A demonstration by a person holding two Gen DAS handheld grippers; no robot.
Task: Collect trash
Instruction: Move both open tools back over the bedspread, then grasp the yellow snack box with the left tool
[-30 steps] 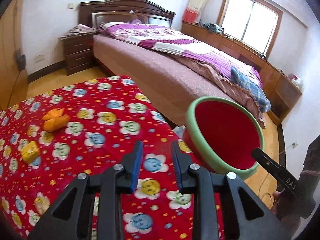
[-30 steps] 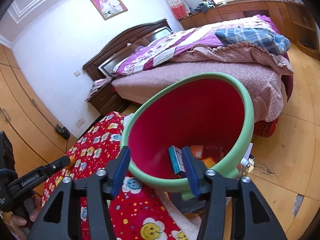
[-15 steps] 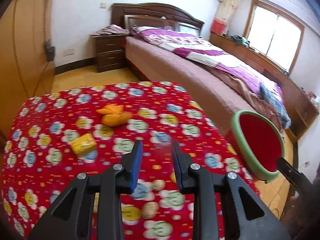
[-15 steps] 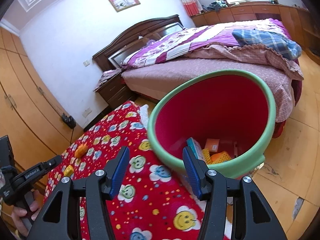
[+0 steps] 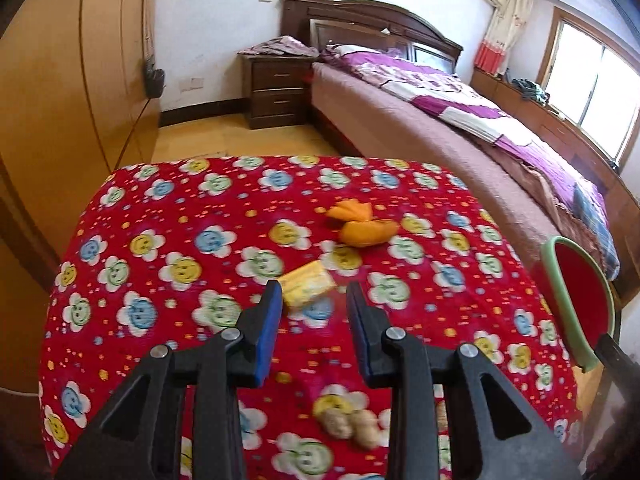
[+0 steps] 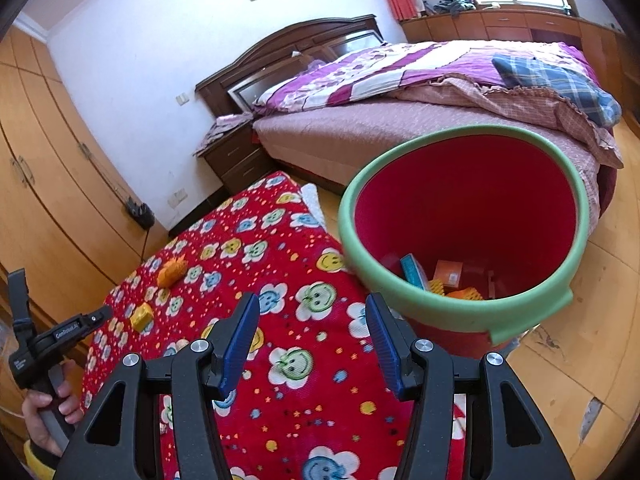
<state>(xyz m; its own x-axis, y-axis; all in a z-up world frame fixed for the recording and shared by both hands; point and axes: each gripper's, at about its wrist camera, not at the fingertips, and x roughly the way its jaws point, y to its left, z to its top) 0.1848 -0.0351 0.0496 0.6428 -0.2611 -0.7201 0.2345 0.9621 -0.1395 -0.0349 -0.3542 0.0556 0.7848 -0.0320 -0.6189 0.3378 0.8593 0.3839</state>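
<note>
A yellow packet (image 5: 306,287) lies on the red flowered tablecloth (image 5: 160,264), just beyond my open, empty left gripper (image 5: 314,300). An orange wrapper (image 5: 360,227) lies farther back. A peanut-like scrap (image 5: 352,424) lies under the left gripper. The red bin with a green rim (image 6: 464,316) stands beside the table's right edge and holds several boxes (image 6: 440,278). It also shows in the left wrist view (image 5: 576,304). My right gripper (image 6: 312,332) is open and empty over the table near the bin. The right wrist view also shows the packet (image 6: 142,315) and the wrapper (image 6: 172,272).
A bed (image 5: 460,128) with a purple quilt stands behind the table. A dark nightstand (image 5: 276,88) is by its head. Wooden wardrobes (image 5: 80,80) line the left wall. Wooden floor (image 6: 592,312) lies around the bin.
My left gripper has swung left, away from the bin, and now points at the yellow packet. My right gripper has drawn back from the bin's mouth to above the table.
</note>
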